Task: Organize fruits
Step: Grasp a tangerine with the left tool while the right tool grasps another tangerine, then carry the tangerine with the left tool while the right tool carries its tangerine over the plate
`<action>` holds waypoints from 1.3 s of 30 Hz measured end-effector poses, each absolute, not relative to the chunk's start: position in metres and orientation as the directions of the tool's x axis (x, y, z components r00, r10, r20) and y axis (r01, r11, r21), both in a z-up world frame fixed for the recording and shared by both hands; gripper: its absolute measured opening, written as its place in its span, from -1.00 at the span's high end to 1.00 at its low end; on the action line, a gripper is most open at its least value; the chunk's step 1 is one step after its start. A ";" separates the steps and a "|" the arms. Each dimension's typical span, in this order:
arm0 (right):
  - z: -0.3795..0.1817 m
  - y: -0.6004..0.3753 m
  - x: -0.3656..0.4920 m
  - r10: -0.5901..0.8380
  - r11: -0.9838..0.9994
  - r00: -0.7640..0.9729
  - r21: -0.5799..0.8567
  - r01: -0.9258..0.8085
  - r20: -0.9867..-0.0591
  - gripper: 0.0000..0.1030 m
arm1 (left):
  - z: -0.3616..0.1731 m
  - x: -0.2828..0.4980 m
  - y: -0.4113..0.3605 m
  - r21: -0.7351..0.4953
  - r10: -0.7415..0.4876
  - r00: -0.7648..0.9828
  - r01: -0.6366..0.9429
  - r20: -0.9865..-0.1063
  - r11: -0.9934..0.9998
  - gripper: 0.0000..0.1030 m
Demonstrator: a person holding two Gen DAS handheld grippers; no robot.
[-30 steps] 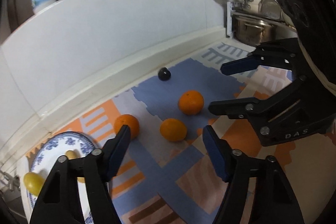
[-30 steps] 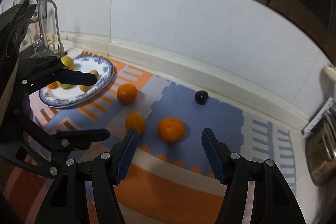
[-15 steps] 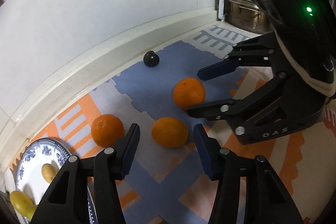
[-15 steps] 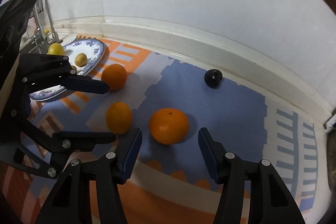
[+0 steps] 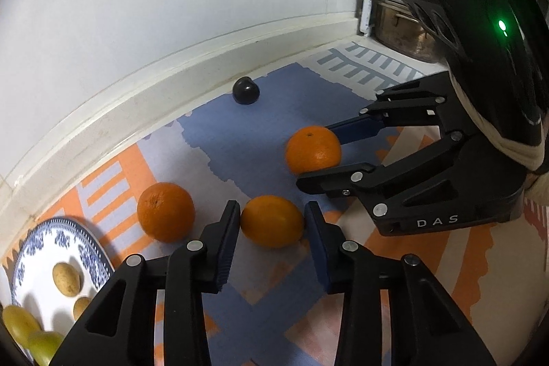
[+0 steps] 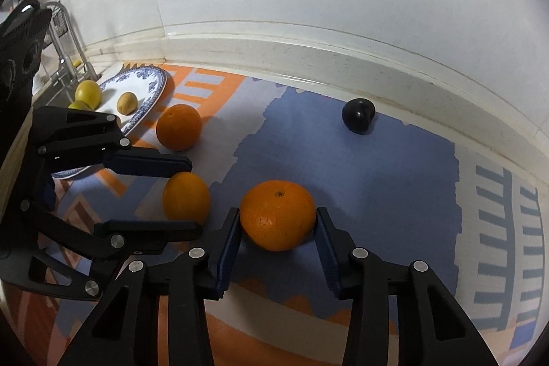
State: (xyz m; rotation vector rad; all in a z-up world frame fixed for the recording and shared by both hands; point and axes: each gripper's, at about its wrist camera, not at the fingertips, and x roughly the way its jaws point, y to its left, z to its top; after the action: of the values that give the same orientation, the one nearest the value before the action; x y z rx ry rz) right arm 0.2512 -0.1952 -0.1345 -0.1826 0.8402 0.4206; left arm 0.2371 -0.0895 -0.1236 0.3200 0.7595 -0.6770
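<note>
The left gripper [image 5: 271, 222] brackets a smaller round orange [image 5: 271, 221], its blue pads at the fruit's sides; whether they are clenched on it I cannot tell. The right gripper [image 6: 277, 225] likewise flanks a larger round orange [image 6: 278, 214]; grip uncertain. A third orange [image 6: 178, 126] lies just beside the blue-patterned white plate [image 6: 156, 88] holding yellow-green fruits [image 6: 88, 93]. A dark plum [image 6: 358, 115] sits well apart from the plate, near the wall.
</note>
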 end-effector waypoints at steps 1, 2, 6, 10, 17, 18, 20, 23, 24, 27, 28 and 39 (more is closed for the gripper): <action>-0.134 -0.195 0.251 0.287 0.904 0.594 0.007 -0.428 -0.752 0.17 | -0.123 0.236 -0.088 0.024 -0.442 0.534 0.657 -0.721 0.754 0.27; -0.134 -0.196 0.250 0.285 0.906 0.598 0.007 -0.423 -0.749 0.17 | -0.122 0.234 -0.086 0.019 -0.443 0.537 0.651 -0.718 0.759 0.27; -0.131 -0.198 0.243 0.283 0.916 0.612 0.018 -0.401 -0.738 0.17 | -0.116 0.227 -0.079 0.008 -0.427 0.563 0.610 -0.708 0.792 0.27; -0.123 -0.195 0.232 0.284 0.921 0.634 0.021 -0.390 -0.719 0.17 | -0.107 0.216 -0.070 -0.004 -0.423 0.591 0.578 -0.687 0.816 0.27; -0.100 -0.182 0.206 0.302 0.918 0.674 0.014 -0.397 -0.674 0.17 | -0.090 0.190 -0.049 -0.024 -0.413 0.640 0.525 -0.648 0.851 0.27; -0.097 -0.181 0.202 0.307 0.916 0.678 0.014 -0.401 -0.668 0.17 | -0.088 0.185 -0.046 -0.030 -0.412 0.646 0.516 -0.642 0.856 0.27; -0.089 -0.177 0.193 0.320 0.911 0.687 0.012 -0.412 -0.653 0.17 | -0.084 0.175 -0.039 -0.037 -0.403 0.663 0.493 -0.631 0.869 0.27; -0.079 -0.169 0.183 0.338 0.904 0.694 0.016 -0.427 -0.636 0.17 | -0.080 0.164 -0.031 -0.052 -0.389 0.680 0.460 -0.622 0.887 0.27; -0.077 -0.167 0.180 0.342 0.903 0.696 0.016 -0.429 -0.631 0.17 | -0.079 0.159 -0.027 -0.056 -0.380 0.689 0.443 -0.618 0.895 0.27; -0.071 -0.158 0.170 0.362 0.895 0.698 0.020 -0.446 -0.618 0.17 | -0.076 0.146 -0.016 -0.058 -0.356 0.708 0.408 -0.610 0.911 0.27; -0.069 -0.155 0.167 0.367 0.892 0.699 0.020 -0.451 -0.614 0.17 | -0.076 0.143 -0.013 -0.059 -0.349 0.713 0.398 -0.608 0.915 0.27; -0.062 -0.108 0.155 0.438 0.850 0.673 0.033 -0.525 -0.596 0.17 | -0.066 0.123 0.037 -0.041 -0.229 0.780 0.253 -0.582 0.967 0.27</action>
State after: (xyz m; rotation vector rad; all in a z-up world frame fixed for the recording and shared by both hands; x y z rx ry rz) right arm 0.1548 -0.1083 -0.0624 -0.1461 0.6312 0.5445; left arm 0.1233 0.0369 -0.0662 0.0406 0.6240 -0.2603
